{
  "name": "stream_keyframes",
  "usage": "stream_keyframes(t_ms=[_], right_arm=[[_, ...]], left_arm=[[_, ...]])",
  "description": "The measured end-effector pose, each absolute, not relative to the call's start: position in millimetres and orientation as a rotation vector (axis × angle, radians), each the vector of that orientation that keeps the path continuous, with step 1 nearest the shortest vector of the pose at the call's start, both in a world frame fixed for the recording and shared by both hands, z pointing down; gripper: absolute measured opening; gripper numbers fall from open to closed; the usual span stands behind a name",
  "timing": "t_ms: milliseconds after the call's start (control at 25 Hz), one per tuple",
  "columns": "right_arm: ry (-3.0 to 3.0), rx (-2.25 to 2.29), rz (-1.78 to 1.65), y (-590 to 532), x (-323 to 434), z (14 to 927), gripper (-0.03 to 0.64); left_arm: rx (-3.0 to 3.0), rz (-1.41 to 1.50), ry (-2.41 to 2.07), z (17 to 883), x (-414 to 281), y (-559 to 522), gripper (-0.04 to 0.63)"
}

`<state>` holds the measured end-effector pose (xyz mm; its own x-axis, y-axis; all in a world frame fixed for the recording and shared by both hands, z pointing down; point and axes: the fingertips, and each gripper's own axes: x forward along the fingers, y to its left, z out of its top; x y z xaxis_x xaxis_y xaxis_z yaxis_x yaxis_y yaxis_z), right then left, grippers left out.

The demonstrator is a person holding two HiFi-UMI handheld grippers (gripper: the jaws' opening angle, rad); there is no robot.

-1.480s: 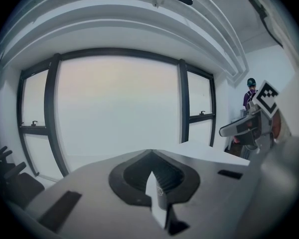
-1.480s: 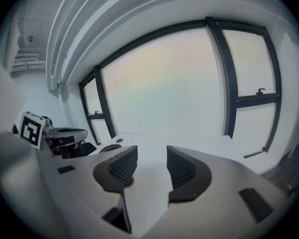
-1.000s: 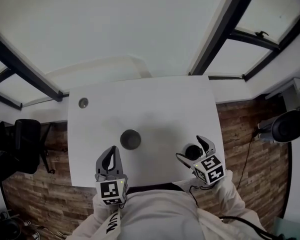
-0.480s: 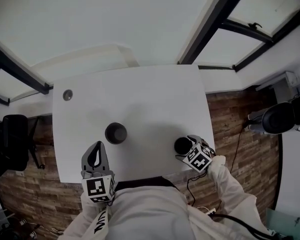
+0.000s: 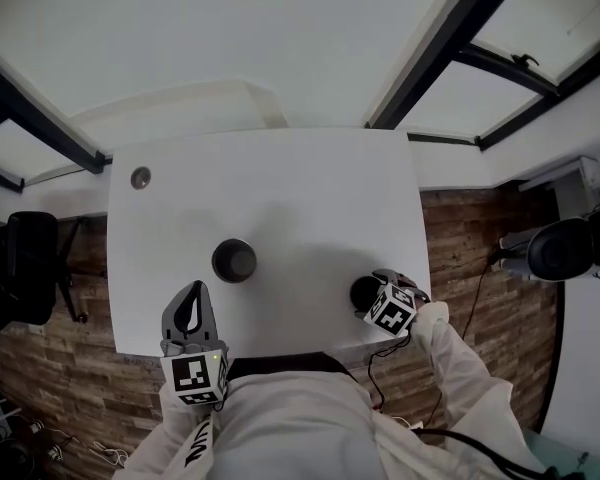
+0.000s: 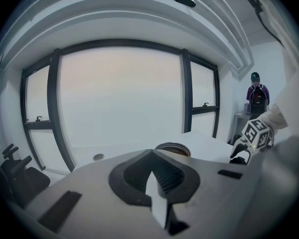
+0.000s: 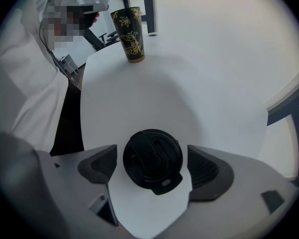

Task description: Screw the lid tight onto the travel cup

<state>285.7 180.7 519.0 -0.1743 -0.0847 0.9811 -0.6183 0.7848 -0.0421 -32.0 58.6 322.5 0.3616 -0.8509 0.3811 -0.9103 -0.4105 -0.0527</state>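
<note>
White table (image 5: 280, 178): cup (image 5: 234, 260) stands open mid-table, well apart from the lid (image 7: 150, 156) lying nr the front-right edge. R gripper (image 7: 153, 167) gapes around the lid w/o touching; L gripper (image 6: 152, 178) closed, empty. Risk: an off-centre pinch could skid the lid off the edge.

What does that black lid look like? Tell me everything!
The lid is round, black and looks like plastic, with a flip tab on top and a small lip poking out one side. It lies flat on the white table, between the open jaws of the right hand-held gripper, which don't touch it.
</note>
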Motion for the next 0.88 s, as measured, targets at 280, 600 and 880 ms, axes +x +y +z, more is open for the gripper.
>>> stream_keyframes(t_ms=[280, 600, 880], right_arm=[[-1.662, 0.482, 0.358, 184, 285, 532, 0.436], [-1.657, 0.469, 0.367, 184, 288, 536, 0.433], [-1.618, 0.478, 0.367, 182, 288, 533, 0.430]], left_arm=[[2.424, 0.552, -1.642, 326, -31, 64, 0.006], [2.410, 0.546, -1.662, 326, -25, 74, 0.006], [2.423, 0.557, -1.648, 325, -31, 72, 0.006]])
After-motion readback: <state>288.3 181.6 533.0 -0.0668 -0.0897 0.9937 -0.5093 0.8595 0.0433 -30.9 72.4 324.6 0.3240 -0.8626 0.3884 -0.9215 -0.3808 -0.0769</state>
